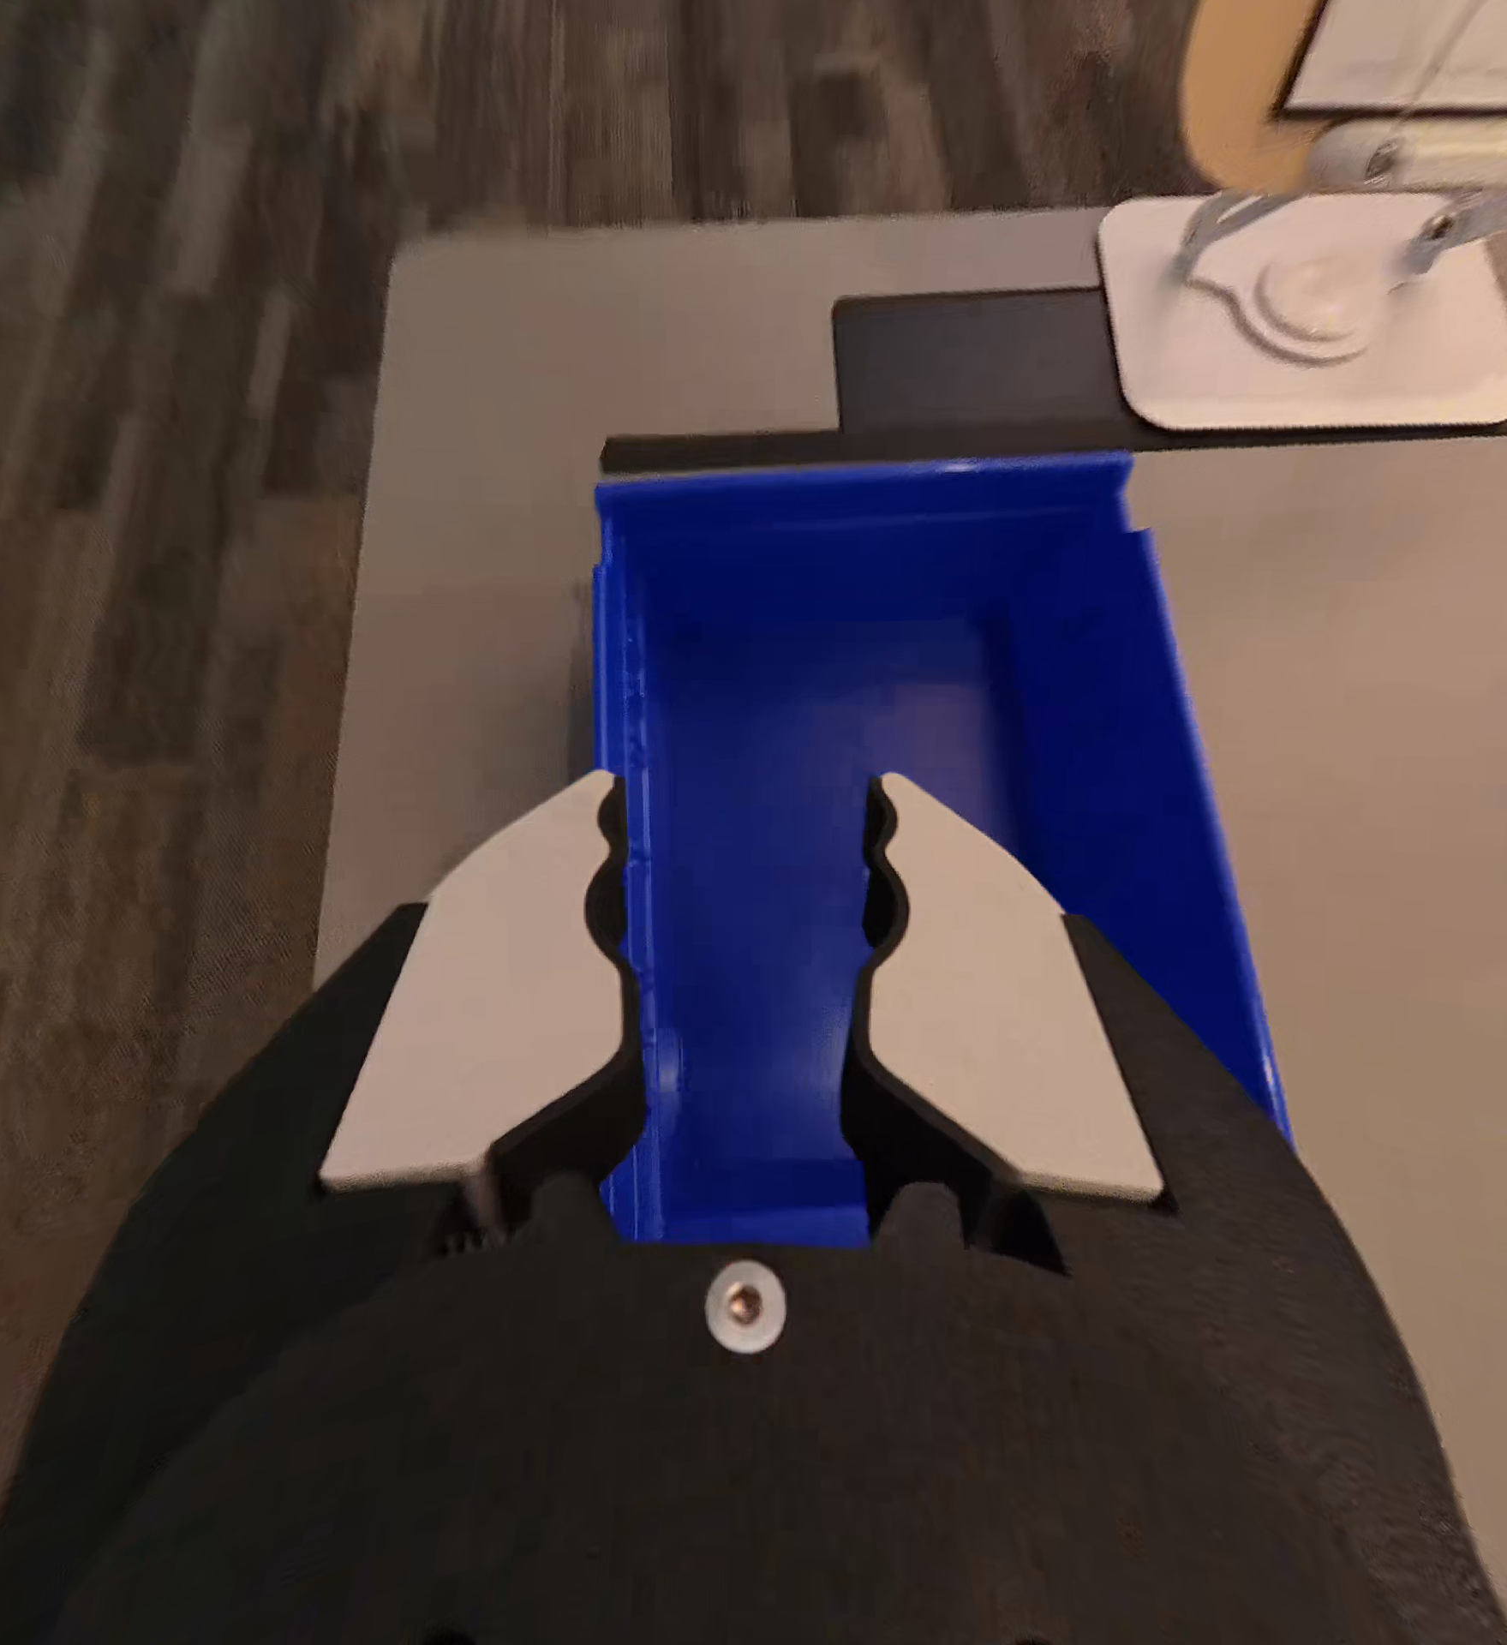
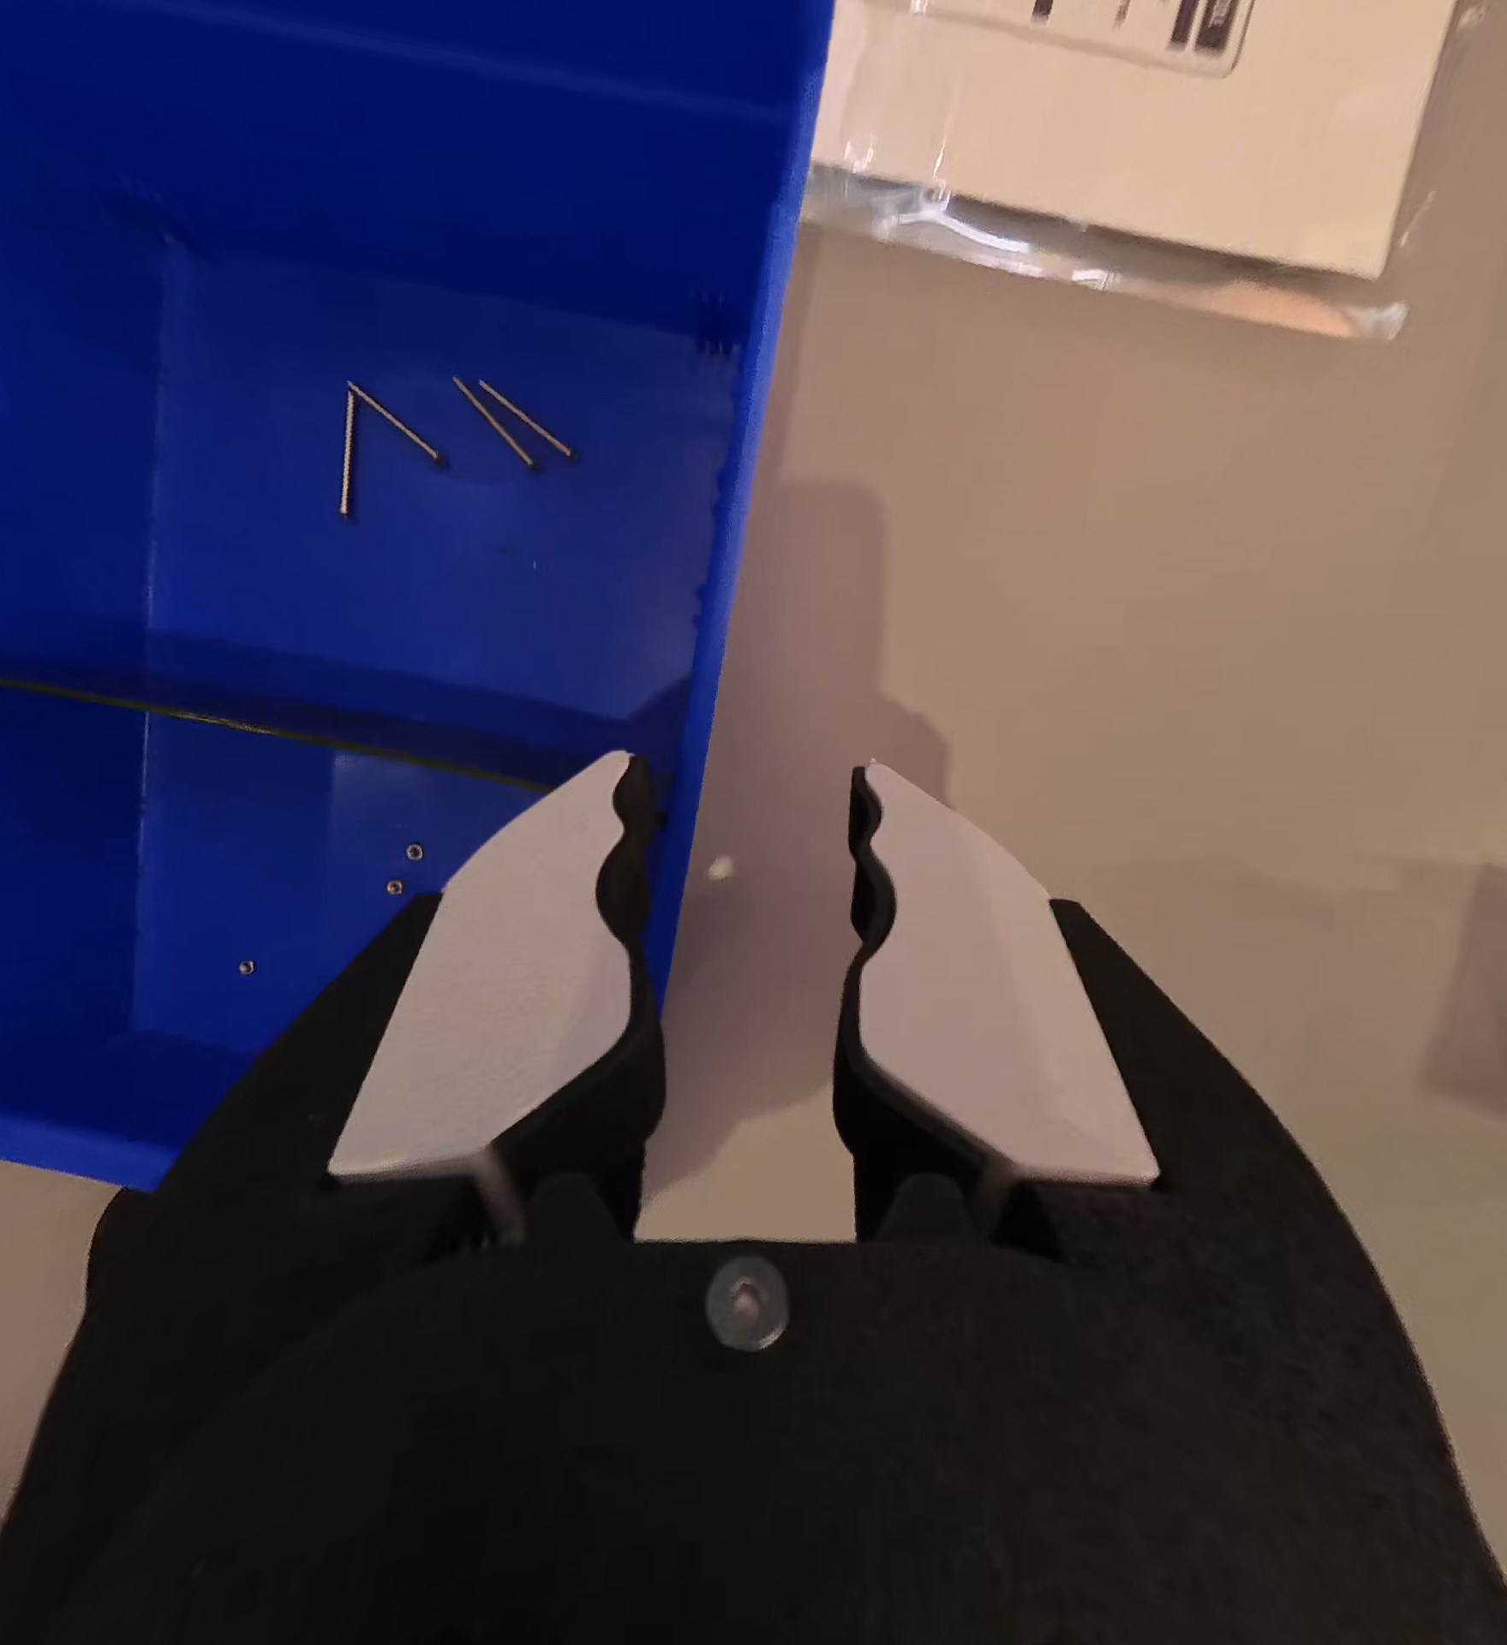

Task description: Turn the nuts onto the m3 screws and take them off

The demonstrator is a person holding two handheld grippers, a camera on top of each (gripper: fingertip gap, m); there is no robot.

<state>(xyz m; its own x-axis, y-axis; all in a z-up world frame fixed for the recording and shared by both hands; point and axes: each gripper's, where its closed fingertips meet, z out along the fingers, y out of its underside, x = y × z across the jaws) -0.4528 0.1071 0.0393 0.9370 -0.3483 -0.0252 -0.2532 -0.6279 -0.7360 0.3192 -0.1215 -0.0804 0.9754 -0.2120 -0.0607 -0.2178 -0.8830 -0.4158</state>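
Note:
In the right wrist view a blue bin (image 2: 758, 374) holds several thin long screws (image 2: 509, 423) in its far compartment and three tiny nuts (image 2: 393, 887) in its near compartment. My right gripper (image 2: 742, 773) is open and empty, over the bin's right wall and the grey table. A small pale speck (image 2: 719, 868) lies on the table between its fingers. In the left wrist view my left gripper (image 1: 742, 783) is open and empty above a blue bin (image 1: 1088, 712) whose floor looks bare.
The grey table (image 1: 482, 534) ends at the left over a wood floor (image 1: 109, 445). A black mat (image 1: 963, 374) and a white stand base (image 1: 1310, 311) sit behind the bin. A clear plastic bag with white paper (image 2: 1114, 133) lies at the far right.

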